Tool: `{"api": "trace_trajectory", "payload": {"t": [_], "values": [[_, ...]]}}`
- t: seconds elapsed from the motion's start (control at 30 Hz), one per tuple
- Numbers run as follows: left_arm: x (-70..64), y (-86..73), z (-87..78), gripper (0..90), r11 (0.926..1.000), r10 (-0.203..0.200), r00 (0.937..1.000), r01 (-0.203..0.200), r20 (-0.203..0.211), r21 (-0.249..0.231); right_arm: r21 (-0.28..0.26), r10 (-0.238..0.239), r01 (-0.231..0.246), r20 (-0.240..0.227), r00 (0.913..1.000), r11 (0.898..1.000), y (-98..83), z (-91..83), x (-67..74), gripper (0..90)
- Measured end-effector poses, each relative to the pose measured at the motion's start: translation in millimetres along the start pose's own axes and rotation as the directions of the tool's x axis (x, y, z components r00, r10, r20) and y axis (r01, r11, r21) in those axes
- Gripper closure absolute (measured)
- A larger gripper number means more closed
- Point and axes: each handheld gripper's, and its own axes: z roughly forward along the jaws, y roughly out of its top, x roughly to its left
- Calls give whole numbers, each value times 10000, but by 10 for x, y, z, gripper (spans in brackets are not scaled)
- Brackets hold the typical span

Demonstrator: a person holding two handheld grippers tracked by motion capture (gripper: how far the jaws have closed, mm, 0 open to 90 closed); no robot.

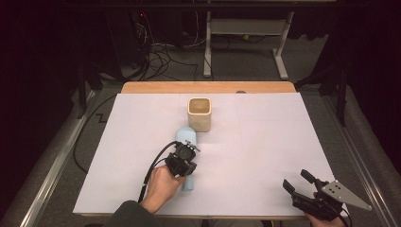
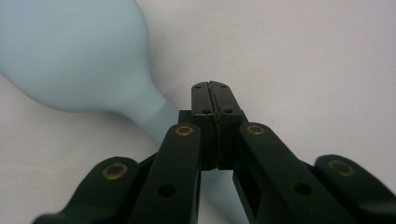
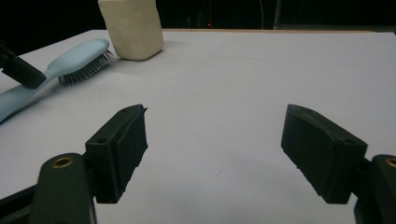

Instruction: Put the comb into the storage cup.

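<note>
The light, stiff, smooth-plastic hairbrush is best pinched mid-handle, beside the clenched, empty left hand-held gripper.

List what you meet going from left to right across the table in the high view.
Left gripper above the light blue hairbrush → cream square cup → right gripper.

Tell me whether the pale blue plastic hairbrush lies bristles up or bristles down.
Bristles down. The pale blue plastic hairbrush rests on the white table with its smooth back upward and its bristles touching the surface.
</note>
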Motion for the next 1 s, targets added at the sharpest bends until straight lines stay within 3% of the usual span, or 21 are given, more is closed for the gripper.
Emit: {"api": "trace_trajectory", "payload": {"t": [1.0], "values": [[91, -108, -66, 895, 10000, 7, 9990, -8, -451, -31, -4, 22, -22, -20, 10000, 10000, -1, 0, -3, 230]]}}
